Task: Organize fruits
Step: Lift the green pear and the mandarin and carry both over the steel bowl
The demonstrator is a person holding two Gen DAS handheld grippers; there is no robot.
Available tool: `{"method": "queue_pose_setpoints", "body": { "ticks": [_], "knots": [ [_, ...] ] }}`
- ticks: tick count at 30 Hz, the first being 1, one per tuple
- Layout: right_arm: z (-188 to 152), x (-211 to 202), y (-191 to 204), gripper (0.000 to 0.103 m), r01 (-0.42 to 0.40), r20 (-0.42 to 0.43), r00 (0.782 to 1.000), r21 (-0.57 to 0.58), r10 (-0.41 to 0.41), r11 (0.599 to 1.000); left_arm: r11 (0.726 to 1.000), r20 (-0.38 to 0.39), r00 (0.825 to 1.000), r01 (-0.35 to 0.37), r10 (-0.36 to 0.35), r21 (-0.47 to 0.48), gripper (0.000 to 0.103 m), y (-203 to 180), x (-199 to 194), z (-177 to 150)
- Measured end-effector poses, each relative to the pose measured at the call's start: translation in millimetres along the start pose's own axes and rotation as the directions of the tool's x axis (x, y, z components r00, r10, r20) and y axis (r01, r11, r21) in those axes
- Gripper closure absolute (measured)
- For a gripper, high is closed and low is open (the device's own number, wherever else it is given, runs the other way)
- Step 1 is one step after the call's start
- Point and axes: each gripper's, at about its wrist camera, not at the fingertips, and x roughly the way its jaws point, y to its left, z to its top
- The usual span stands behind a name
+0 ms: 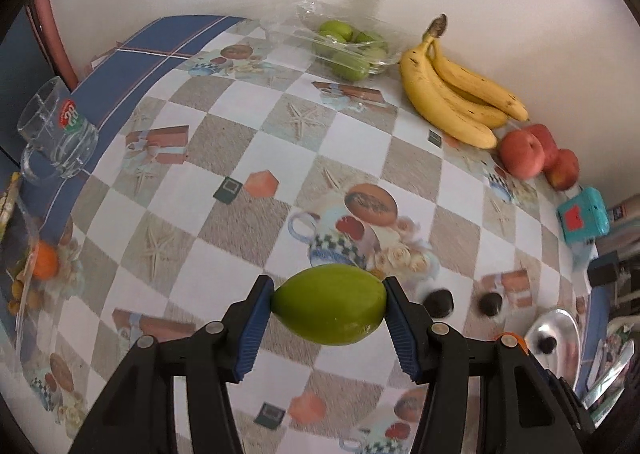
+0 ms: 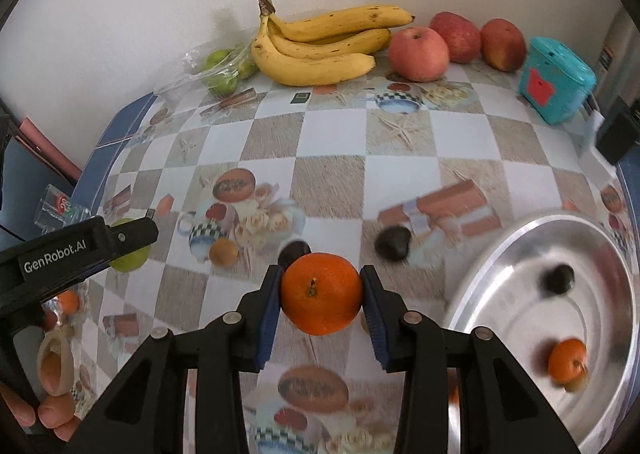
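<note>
My left gripper (image 1: pixel 329 310) is shut on a green fruit (image 1: pixel 330 304) and holds it above the table. It also shows at the left of the right wrist view (image 2: pixel 132 242). My right gripper (image 2: pixel 322 300) is shut on an orange (image 2: pixel 321 294), beside a metal bowl (image 2: pixel 500 254) that holds a dark fruit (image 2: pixel 558 278) and another orange (image 2: pixel 567 363). Two dark fruits (image 2: pixel 394 242) lie on the table. Bananas (image 2: pixel 320 42), red apples (image 2: pixel 418 54) and a clear tray of green fruits (image 1: pixel 352 50) stand at the back.
A glass mug (image 1: pixel 56 130) stands at the left table edge. A teal box (image 2: pixel 556 80) sits at the back right. A small brown fruit (image 2: pixel 223 252) lies on the patterned tablecloth (image 2: pixel 332 142). A bag with small fruits (image 1: pixel 36 266) lies at the left.
</note>
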Motion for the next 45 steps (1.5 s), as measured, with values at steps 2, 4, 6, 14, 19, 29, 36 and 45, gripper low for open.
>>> {"method": "queue_pose_setpoints", "body": {
  "ticks": [2, 4, 6, 14, 19, 29, 36, 45],
  "knots": [
    [-6, -6, -2, 0.062, 0.016, 0.009, 1.000, -0.002, -0.016, 1.000, 1.000, 0.002, 1.000, -0.003, 0.003, 0.003, 0.045, -2, -3, -6],
    [-13, -13, -6, 0.062, 0.018, 0.015, 1.000, 0.002, -0.019, 1.000, 1.000, 0.003, 1.000, -0.004, 0.004, 0.008, 0.045, -4, -6, -12],
    [-19, -18, -9, 0.062, 0.024, 0.020, 0.999, 0.009, -0.024, 1.000, 1.000, 0.003, 1.000, 0.000, 0.000, 0.013, 0.045, -6, -10, -19],
    [-36, -40, -20, 0.062, 0.046, 0.040, 0.998, 0.027, -0.047, 0.999, 0.999, 0.006, 1.000, 0.030, -0.030, 0.032, 0.045, -16, -21, -37],
    [-45, -47, -21, 0.062, 0.079, 0.044, 0.996, 0.008, -0.080, 0.997, 0.997, 0.031, 0.997, 0.072, -0.073, 0.010, 0.045, -15, -34, -34],
    [-42, -55, -21, 0.062, 0.105, 0.058, 0.993, -0.015, -0.104, 0.994, 0.995, 0.029, 0.995, 0.093, -0.093, -0.019, 0.045, -12, -36, -30],
    [-41, -55, -40, 0.062, 0.150, 0.051, 0.987, -0.005, -0.150, 0.989, 0.995, 0.014, 0.995, 0.101, -0.101, 0.009, 0.045, -27, -33, -37],
    [-46, -57, -89, 0.062, 0.236, 0.017, 0.971, 0.065, -0.237, 0.970, 0.992, -0.016, 0.993, 0.118, -0.117, 0.054, 0.045, -50, -30, -47]
  ]
}}
